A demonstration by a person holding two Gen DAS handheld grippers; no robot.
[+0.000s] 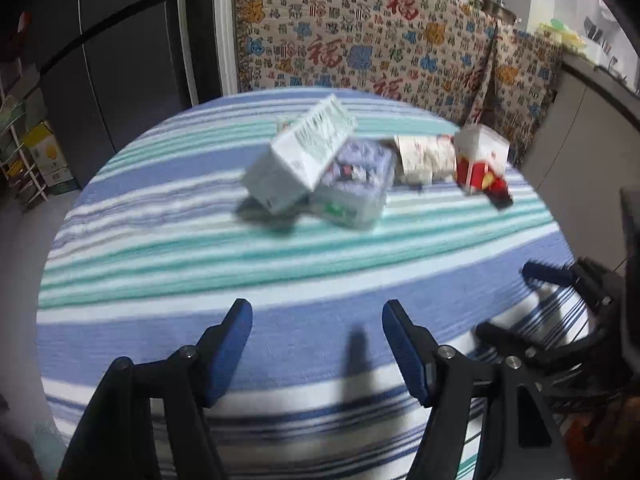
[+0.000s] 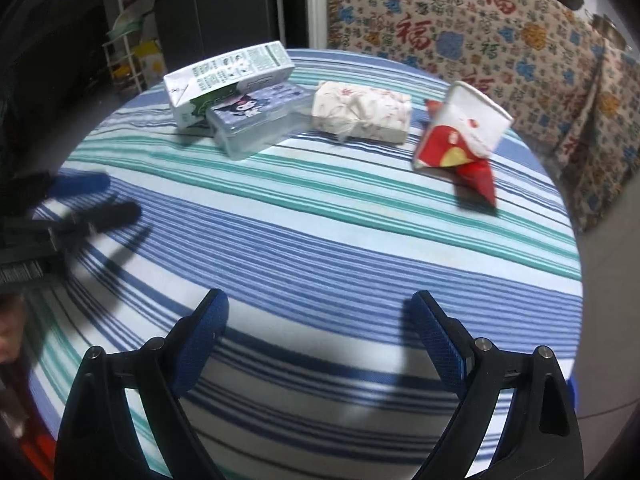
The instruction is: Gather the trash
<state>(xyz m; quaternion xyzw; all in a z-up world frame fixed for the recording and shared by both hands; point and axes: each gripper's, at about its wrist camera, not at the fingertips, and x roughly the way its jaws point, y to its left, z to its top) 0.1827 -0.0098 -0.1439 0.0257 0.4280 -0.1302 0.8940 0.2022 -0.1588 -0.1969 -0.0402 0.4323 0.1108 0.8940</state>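
Round worktop (image 2: 320,240) under striped cloth. Far side, in a row: white carton (image 2: 224,76) leaning on clear plastic box (image 2: 256,124), wrapped tissue pack (image 2: 362,112), red-white carton (image 2: 460,136). Left tool (image 1: 316,336) and right tool (image 2: 320,328) both spread apart, empty, over the near edge.

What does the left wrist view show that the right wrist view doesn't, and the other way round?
Only the left wrist view shows the open left gripper from behind, with the right gripper at its right edge. Only the right wrist view shows the open right gripper from behind and the cartoon print on the clear box. Both show the striped tablecloth, white carton, tissue pack and red pack.
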